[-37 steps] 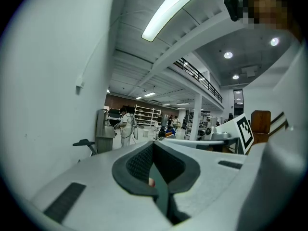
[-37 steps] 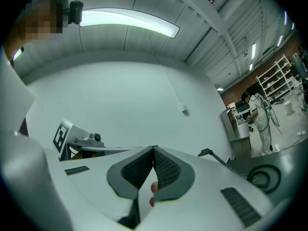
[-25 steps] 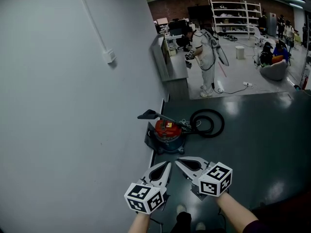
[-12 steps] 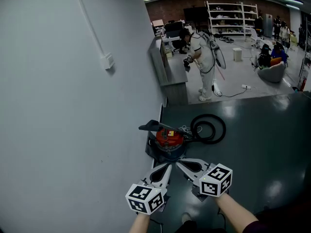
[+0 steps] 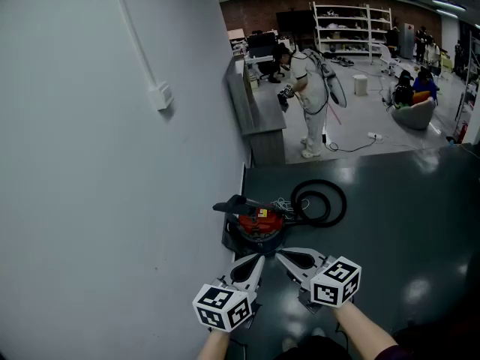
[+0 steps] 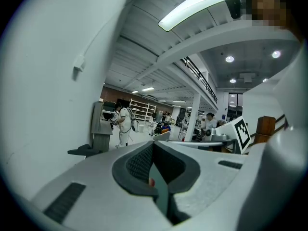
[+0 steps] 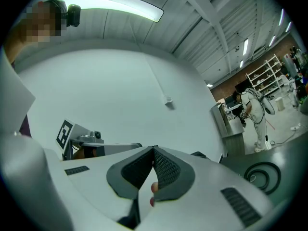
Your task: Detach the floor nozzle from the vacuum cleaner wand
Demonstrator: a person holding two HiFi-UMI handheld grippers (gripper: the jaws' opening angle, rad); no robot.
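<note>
A red canister vacuum cleaner (image 5: 260,221) stands on the dark floor close to the grey wall. Its black floor nozzle (image 5: 232,203) sticks up at the left, on a dark wand (image 5: 274,211) that runs right to the coiled black hose (image 5: 320,201). My left gripper (image 5: 257,259) and right gripper (image 5: 280,254) hover side by side just short of the canister, both shut and empty. In the left gripper view the jaws (image 6: 153,143) meet, with the nozzle (image 6: 84,151) beyond at the left. The right gripper (image 7: 154,149) is likewise shut, the hose (image 7: 263,171) lying at the right.
The grey wall (image 5: 112,201) fills the left side, with a conduit and small box (image 5: 160,96) on it. A grey counter (image 5: 259,111) stands behind the vacuum. A person in white (image 5: 311,100) stands beyond it, and a cable (image 5: 352,145) trails on the lighter floor.
Both grippers have travelled forward together, still shut. The vacuum cleaner now lies closer to their tips, and the person in white has shifted slightly.
</note>
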